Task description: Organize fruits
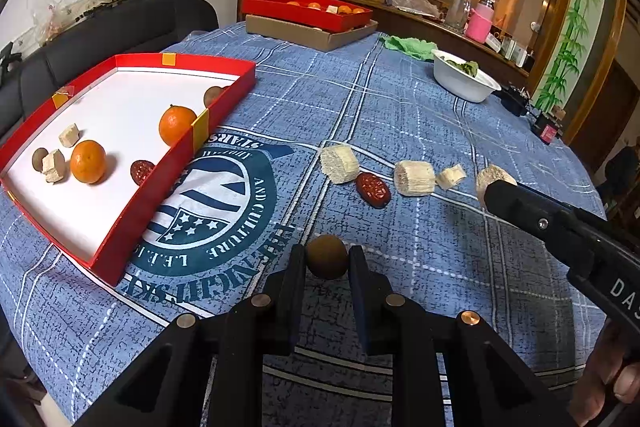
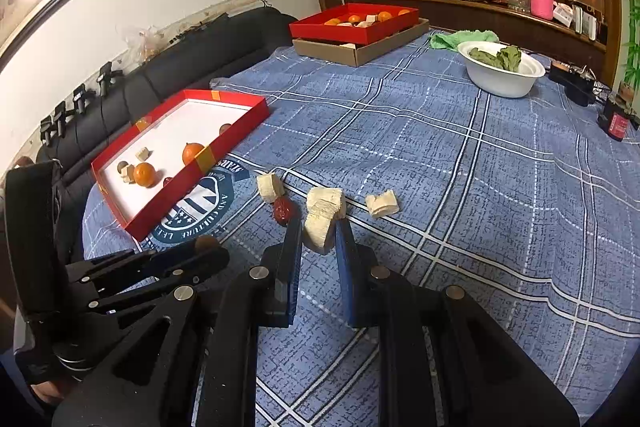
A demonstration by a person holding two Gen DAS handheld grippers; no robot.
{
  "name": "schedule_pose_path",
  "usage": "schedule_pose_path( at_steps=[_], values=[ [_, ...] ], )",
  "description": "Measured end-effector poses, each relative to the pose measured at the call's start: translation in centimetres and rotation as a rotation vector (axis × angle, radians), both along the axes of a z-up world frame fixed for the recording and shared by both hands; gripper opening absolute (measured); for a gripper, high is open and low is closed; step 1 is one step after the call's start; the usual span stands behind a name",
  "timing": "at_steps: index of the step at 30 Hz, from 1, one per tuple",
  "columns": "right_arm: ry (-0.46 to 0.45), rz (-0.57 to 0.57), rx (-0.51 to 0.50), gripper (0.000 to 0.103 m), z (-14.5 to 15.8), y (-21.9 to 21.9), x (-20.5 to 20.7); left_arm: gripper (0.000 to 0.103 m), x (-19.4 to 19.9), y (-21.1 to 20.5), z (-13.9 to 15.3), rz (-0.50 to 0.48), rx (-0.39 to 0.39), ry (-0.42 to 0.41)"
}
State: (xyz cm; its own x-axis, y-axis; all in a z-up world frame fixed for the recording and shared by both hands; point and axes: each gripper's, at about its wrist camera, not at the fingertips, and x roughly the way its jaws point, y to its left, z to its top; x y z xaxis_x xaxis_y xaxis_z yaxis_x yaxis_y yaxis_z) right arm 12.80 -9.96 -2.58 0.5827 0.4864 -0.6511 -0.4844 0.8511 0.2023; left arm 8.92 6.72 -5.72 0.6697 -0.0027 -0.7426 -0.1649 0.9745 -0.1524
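Note:
My left gripper (image 1: 326,261) is shut on a small brown round fruit (image 1: 326,256), held above the blue checked cloth, right of the near red tray (image 1: 224,99). That tray holds two oranges (image 1: 88,161), pale chunks, brown fruits and a red date. My right gripper (image 2: 319,233) is shut on a pale fibrous chunk (image 2: 319,227); in the left wrist view it comes in from the right (image 1: 493,187). On the cloth lie more pale chunks (image 1: 339,163) (image 1: 414,178) (image 1: 451,177) and a red date (image 1: 373,190). The left gripper (image 2: 212,251) shows at lower left in the right wrist view.
A white bowl (image 1: 464,79) with green leaves stands at the far right, a green cloth (image 1: 408,45) behind it. A second red tray (image 1: 308,11) with oranges rests on a cardboard box at the far edge. A black sofa (image 1: 120,27) runs along the left side.

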Motion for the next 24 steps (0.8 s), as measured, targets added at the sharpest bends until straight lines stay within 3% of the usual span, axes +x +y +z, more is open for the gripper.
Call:
schedule_pose_path(
  at_steps=[24],
  values=[
    [-0.028,0.004,0.037,0.016,-0.25,-0.49,-0.17,0.020,0.48,0.10,-0.60,0.003,-0.010,0.030]
  ],
)
